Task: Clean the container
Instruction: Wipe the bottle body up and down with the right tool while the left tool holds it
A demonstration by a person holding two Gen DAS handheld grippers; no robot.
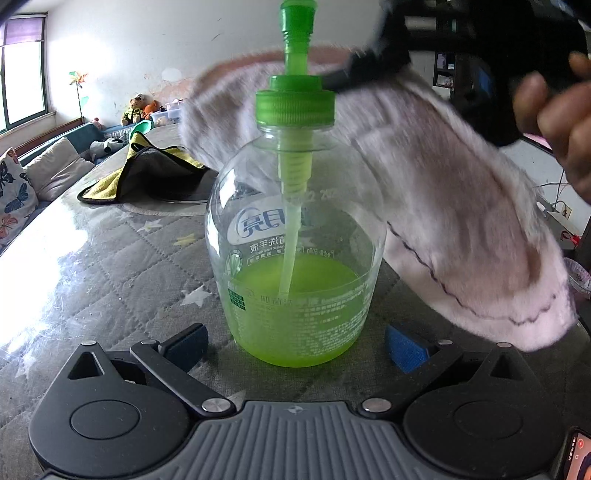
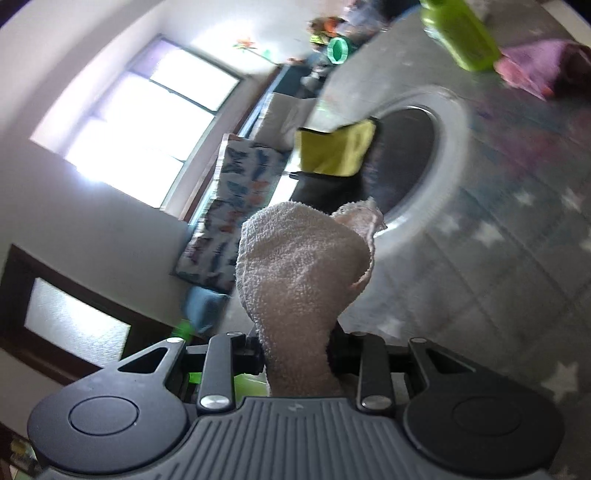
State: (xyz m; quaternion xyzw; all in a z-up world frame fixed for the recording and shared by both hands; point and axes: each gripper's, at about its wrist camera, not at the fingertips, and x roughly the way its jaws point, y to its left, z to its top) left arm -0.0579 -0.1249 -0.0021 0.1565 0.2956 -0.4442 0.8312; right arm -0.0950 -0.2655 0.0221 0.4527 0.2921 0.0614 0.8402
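Note:
A clear pump bottle (image 1: pixel 295 229) with a green cap and green liquid soap in its lower part stands upright on the quilted table. My left gripper (image 1: pixel 295 347) is open, its blue-padded fingers (image 1: pixel 402 349) on either side of the bottle's base without pressing it. My right gripper (image 2: pixel 297 350) is shut on a pale pink towel (image 2: pixel 299 266). In the left wrist view the towel (image 1: pixel 461 206) drapes over the bottle's right shoulder and behind its neck, blurred by motion. The right gripper is at the upper right, beside the cap.
A yellow and grey cloth (image 1: pixel 147 173) lies over a round white tray (image 2: pixel 436 177) behind the bottle. A green bottle (image 2: pixel 458 33) and a pink cloth (image 2: pixel 535 66) lie further off. A sofa with cushions (image 1: pixel 22 192) runs along the table's left side.

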